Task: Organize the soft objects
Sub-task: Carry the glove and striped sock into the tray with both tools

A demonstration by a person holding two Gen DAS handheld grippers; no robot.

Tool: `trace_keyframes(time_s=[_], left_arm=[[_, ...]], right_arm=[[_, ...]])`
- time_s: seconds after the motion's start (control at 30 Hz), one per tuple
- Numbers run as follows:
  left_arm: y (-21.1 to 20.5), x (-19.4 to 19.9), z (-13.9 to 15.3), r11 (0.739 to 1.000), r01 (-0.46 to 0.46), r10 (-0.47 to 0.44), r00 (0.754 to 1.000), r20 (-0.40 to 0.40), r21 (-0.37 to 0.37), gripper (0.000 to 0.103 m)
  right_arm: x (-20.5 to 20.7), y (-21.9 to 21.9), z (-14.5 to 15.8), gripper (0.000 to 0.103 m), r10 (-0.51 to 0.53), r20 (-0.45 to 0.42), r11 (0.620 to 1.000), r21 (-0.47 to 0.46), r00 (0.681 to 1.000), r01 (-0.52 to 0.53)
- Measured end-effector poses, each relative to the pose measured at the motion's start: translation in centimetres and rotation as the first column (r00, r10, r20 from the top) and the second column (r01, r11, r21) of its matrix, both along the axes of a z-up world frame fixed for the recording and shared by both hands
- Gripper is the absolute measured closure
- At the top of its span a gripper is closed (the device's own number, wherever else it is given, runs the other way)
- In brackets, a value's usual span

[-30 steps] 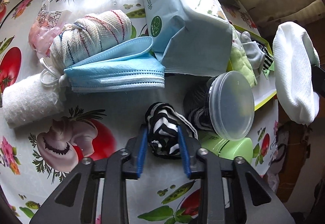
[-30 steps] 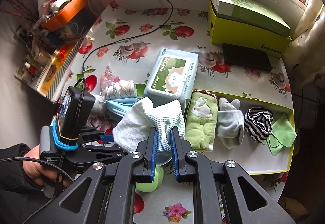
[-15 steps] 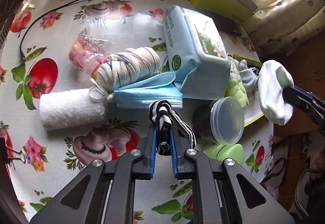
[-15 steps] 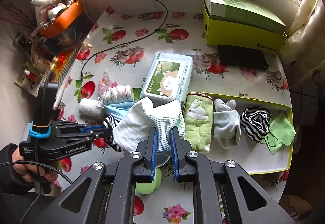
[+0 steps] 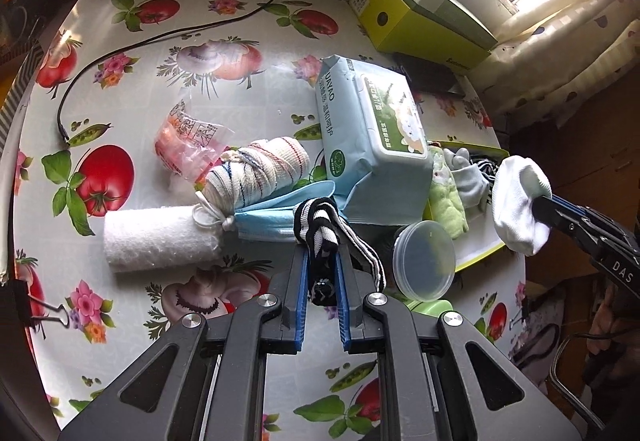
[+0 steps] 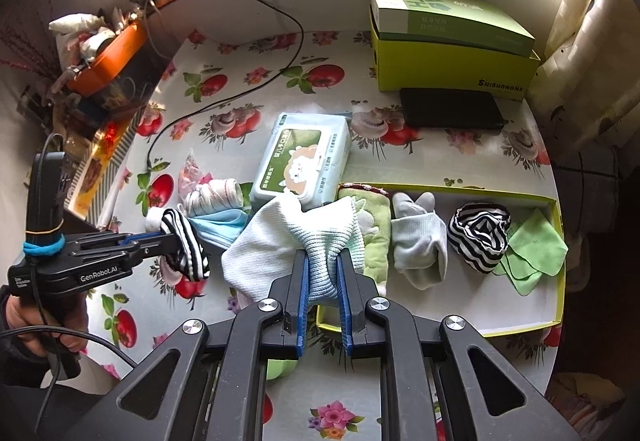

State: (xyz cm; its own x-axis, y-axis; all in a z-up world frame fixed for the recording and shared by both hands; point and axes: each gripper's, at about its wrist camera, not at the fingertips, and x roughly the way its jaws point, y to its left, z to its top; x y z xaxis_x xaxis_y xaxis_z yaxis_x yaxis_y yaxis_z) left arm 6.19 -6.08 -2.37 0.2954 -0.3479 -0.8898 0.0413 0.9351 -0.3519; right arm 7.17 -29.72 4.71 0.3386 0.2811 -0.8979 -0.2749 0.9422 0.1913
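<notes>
The worktop (image 6: pixel 460 153) carried a yellow-rimmed tray (image 6: pixel 558 261) already holding a green rabbit towel (image 6: pixel 376 237), a grey sock (image 6: pixel 420 245), a striped roll (image 6: pixel 480 237) and a green cloth (image 6: pixel 536 249). The right gripper (image 6: pixel 322 281) had its jaws clamped on a white cloth (image 6: pixel 280 241), held above the tray's near left corner; its loose folds could have snagged the rim or draped outside. The left gripper (image 5: pixel 322 269) had its jaws pinched on a striped sock (image 5: pixel 320 225), lifted clear over the face mask (image 5: pixel 276 217). Its trailing end could have dragged the round plastic lid (image 5: pixel 424 261) just beside it.
</notes>
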Motion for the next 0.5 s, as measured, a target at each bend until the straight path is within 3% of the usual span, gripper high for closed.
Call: trace_keyframes(time_s=[0.5], left_arm=[[-3.0,1.5,2.2,0.998,0.062,-0.062,0.997,0.042,0.009,0.09]], right_arm=[[-0.1,-3.7,-0.2,0.091,-0.088,0.003,0.996,0.006,0.996,0.088]])
